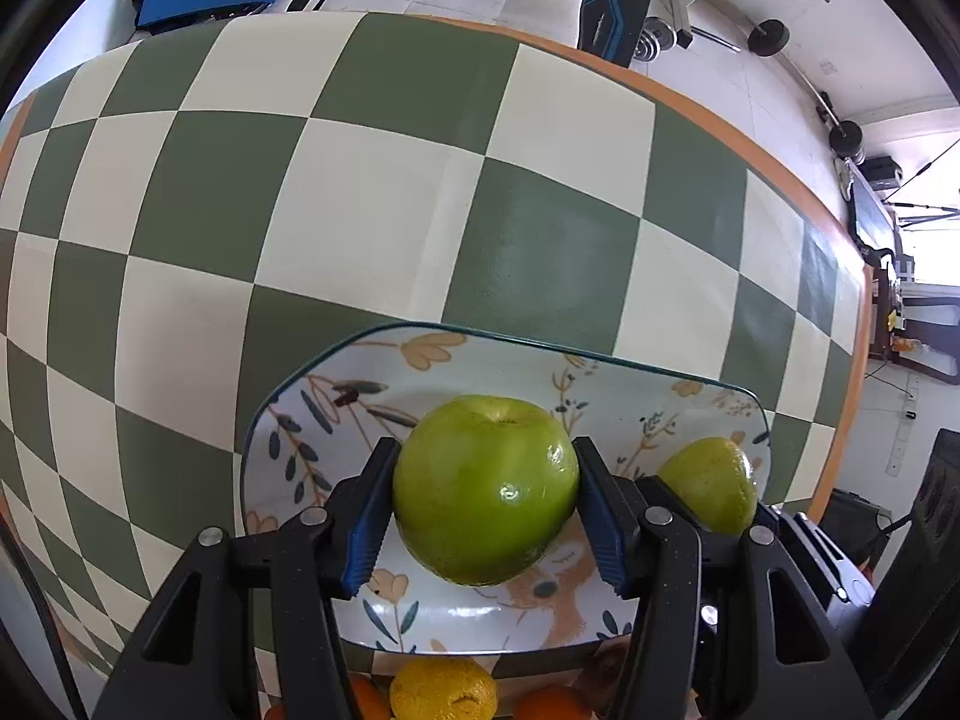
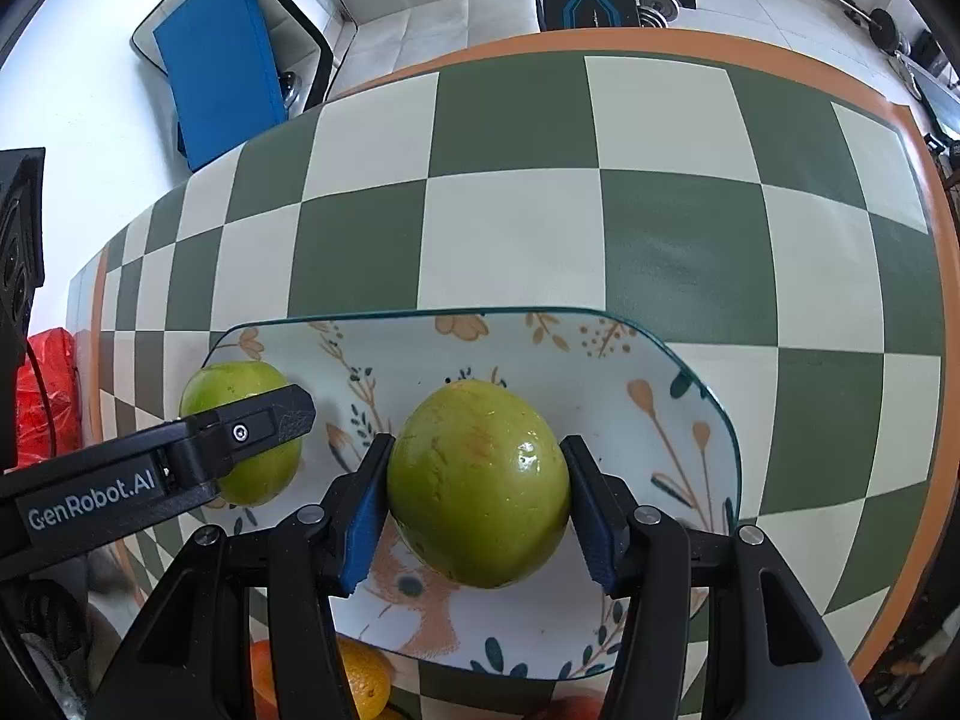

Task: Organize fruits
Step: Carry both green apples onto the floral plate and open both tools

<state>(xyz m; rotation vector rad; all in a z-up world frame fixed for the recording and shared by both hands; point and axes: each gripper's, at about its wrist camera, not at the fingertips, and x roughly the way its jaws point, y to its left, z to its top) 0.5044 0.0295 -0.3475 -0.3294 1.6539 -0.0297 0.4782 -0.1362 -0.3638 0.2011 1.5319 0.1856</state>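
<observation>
Nearest the left wrist camera: black left gripper [image 1: 486, 498] with blue ribbed pads, closed about halfway onto a glossy round green apple [image 1: 485, 489], both pads pressed against its sides. Held over a rounded-rectangular white ceramic plate [image 1: 384, 354] with a dark rim and painted flowers and leaves. Seen just right of that gripper: a second, duller green apple with brownish specks [image 1: 711, 483], over the same plate.

Nearest the right wrist camera: black right gripper [image 2: 477, 495], likewise clamped partway shut on the speckled apple [image 2: 477, 483], pads touching both flanks. Found to its left, beside it: the other gripper's black finger [image 2: 264, 426], crossing in front of the glossy apple [image 2: 240, 387] at the plate's [image 2: 540, 324] left end.

Below both grippers, partly hidden behind the fingers: a yellow-orange citrus fruit [image 1: 443, 690] and smaller oranges [image 1: 552, 705]. Beneath everything, a green-and-cream checkered table [image 2: 516, 228] with an orange border.
</observation>
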